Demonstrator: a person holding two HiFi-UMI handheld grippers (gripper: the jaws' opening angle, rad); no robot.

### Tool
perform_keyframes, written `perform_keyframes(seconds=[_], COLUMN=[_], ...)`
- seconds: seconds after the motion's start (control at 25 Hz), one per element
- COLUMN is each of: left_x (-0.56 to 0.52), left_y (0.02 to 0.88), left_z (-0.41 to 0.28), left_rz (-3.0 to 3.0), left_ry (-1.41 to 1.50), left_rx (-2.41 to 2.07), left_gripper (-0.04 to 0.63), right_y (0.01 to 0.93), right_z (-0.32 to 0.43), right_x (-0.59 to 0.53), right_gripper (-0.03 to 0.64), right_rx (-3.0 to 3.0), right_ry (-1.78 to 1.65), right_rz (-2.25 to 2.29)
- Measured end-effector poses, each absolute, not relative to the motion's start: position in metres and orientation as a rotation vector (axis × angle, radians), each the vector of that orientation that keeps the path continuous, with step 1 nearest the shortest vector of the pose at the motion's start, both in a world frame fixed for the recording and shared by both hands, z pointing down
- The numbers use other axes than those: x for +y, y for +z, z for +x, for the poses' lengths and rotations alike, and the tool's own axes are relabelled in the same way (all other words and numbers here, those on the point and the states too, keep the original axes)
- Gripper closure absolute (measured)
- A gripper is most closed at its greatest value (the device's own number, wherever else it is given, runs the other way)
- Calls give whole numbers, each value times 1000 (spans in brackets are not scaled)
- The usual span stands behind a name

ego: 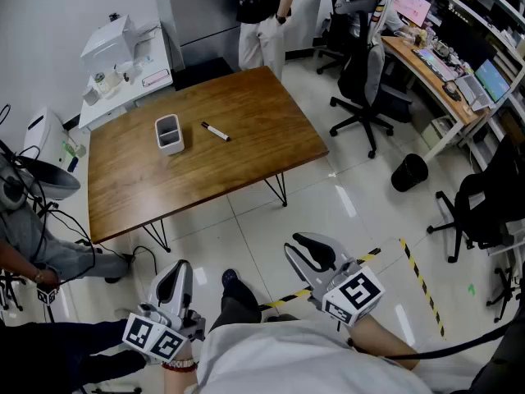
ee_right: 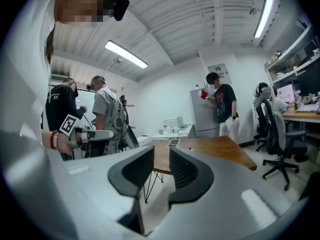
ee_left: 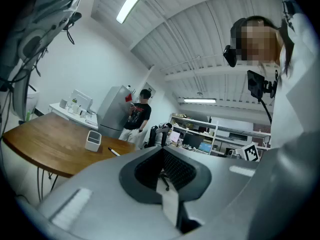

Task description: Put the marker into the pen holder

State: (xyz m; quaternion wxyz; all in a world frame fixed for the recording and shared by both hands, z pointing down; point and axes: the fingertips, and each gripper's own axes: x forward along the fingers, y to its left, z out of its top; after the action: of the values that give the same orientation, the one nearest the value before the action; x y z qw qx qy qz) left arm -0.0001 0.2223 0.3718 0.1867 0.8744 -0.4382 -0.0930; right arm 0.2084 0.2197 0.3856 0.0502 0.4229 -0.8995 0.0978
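A white pen holder [ego: 169,133] stands on the wooden table [ego: 246,105], and a black-and-white marker [ego: 216,131] lies on the wood just to its right. Both grippers hang low over the floor, far in front of the table. My left gripper [ego: 179,271] shows only a narrow gap between its jaws, with nothing in it. My right gripper [ego: 308,249] is open and empty. The left gripper view shows its gripper [ee_left: 162,151], the holder [ee_left: 93,140] and the marker [ee_left: 114,152] far off. In the right gripper view the gripper [ee_right: 161,159] points toward the holder [ee_right: 173,143].
A person in a black shirt [ego: 262,6] stands behind the table. Another person [ego: 33,236] sits at its left end. A white side table [ego: 123,64] with devices stands at the back left. Office chairs [ego: 365,72], a black bin [ego: 408,171] and a desk [ego: 443,56] are to the right.
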Motion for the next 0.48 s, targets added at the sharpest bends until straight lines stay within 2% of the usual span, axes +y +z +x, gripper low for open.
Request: perform_keyframes(seconds=[0.2,0.48], left_x=[158,85], left_y=[367,370], left_z=[-32,-100], left_rz=[2465,2463], left_ry=[-305,-272], left_rx=[-1189,-1175], left_gripper=[601,601], right_y=[383,383], right_z=[180,103], right_x=[157,81], right_gripper=[537,540], right_rx=[-2699,-2692], right_ry=[372,391], right_rz=[1379,1344])
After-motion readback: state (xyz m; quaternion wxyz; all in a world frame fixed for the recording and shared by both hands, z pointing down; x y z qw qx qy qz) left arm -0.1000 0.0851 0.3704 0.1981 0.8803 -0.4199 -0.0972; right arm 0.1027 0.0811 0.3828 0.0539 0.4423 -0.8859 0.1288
